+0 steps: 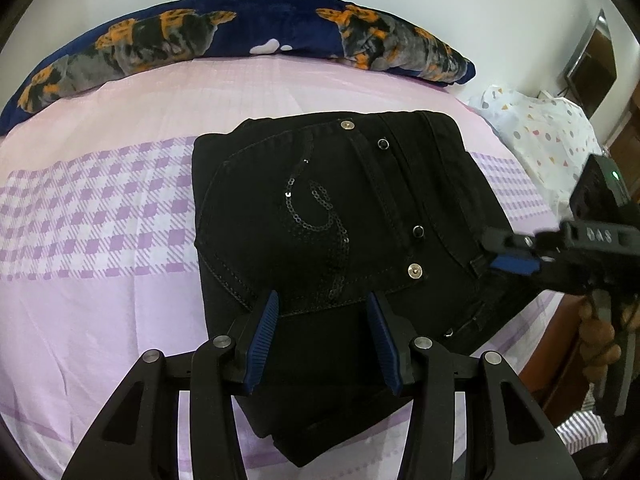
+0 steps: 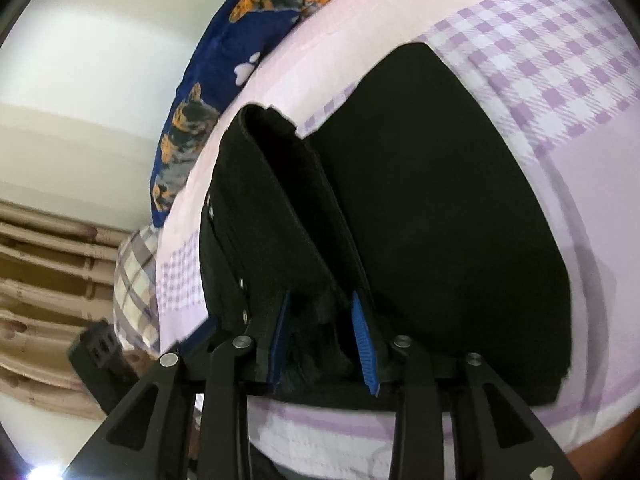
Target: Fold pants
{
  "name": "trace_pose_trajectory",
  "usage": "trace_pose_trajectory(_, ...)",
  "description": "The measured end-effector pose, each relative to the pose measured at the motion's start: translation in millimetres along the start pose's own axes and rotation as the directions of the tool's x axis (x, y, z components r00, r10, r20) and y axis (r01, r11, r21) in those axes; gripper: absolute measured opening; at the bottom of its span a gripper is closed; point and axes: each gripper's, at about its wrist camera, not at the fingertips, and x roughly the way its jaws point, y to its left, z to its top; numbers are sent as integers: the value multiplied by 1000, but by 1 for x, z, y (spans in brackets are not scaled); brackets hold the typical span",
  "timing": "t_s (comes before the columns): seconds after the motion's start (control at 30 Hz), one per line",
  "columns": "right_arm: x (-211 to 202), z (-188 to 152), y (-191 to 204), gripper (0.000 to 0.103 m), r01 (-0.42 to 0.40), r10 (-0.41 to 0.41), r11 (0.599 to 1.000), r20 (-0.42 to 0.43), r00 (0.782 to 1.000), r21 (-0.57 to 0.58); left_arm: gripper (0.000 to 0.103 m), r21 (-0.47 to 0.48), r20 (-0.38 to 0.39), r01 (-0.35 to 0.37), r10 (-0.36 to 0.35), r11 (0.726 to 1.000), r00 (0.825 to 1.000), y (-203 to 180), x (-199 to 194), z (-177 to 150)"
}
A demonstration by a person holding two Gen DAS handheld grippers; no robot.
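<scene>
Here, one folded pair of black pants (image 1: 320, 216) on the bed (image 1: 100, 300); two hand-held grippers: left hand-held gripper (image 1: 322, 312) spread above the pants, right hand-held gripper (image 2: 320, 312) parted around the pants' edge.

The pants (image 1: 332, 240) are black, with black sequins curling across a pocket and silver rivets, and they lie on a bedsheet (image 1: 100, 300) of pale pink with bands of lilac-and-white check. Along the far edge, a navy blanket (image 1: 248, 32) carries orange, grey and black dog prints with white paw marks, while a white cloth (image 1: 548, 136) at the side is dotted with small pastel shapes. Both grippers, the left gripper (image 1: 322, 306) and the right gripper (image 2: 320, 304), are black with blue ribbed pads, and beige curtains (image 2: 44, 280) hang beyond a checked brown-and-cream fabric (image 2: 134, 280).
</scene>
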Motion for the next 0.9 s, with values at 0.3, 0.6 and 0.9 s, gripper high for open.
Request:
trace_pose_trajectory(0.3, -23, -7, 18, 14, 21, -14, 997, 86, 996, -76, 48, 19, -9, -14, 14, 1000, 1000, -6, -6, 2)
trace_pose_trajectory(0.6, -47, -24, 33, 12, 80, -65, 990, 120, 991, -120, 48, 71, 20, -30, 29, 997, 999, -15, -26, 9)
trace_pose_trajectory(0.9, -21, -26, 5, 12, 148, -142, 985, 77, 987, -83, 49, 105, -51, -64, 70, 992, 996, -18, -3, -2)
